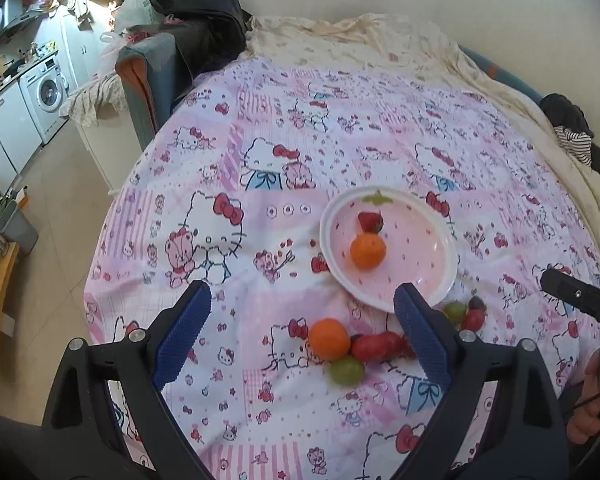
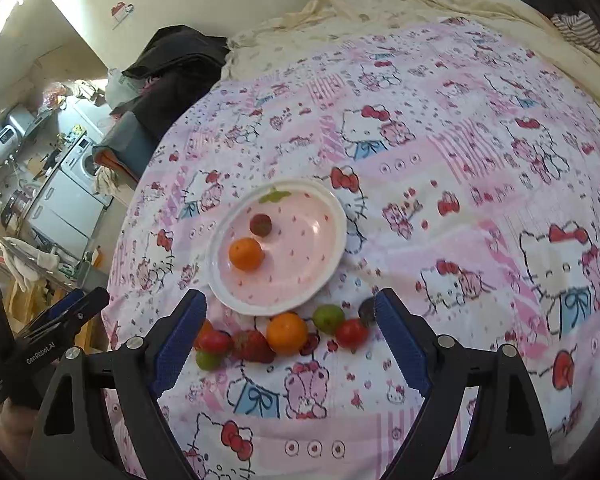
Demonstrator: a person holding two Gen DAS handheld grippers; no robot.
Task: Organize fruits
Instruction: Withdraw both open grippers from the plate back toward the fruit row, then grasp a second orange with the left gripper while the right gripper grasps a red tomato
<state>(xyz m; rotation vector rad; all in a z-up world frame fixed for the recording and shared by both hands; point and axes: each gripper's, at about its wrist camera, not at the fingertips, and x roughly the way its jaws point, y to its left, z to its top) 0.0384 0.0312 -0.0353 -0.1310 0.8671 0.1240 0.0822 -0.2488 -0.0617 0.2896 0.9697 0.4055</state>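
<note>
Only rightward: dark fruit beside the red one

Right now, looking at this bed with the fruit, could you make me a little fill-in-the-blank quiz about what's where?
1. The pink plate holds an orange and a ____.
2. The plate sits on a bedsheet printed with cartoon ____.
3. The fruits still on the sheet, like the second orange, lie along the plate's ____ edge.
4. The right gripper has its jaws ____, holding nothing.

Missing words: strawberry; cats; near; open
</note>
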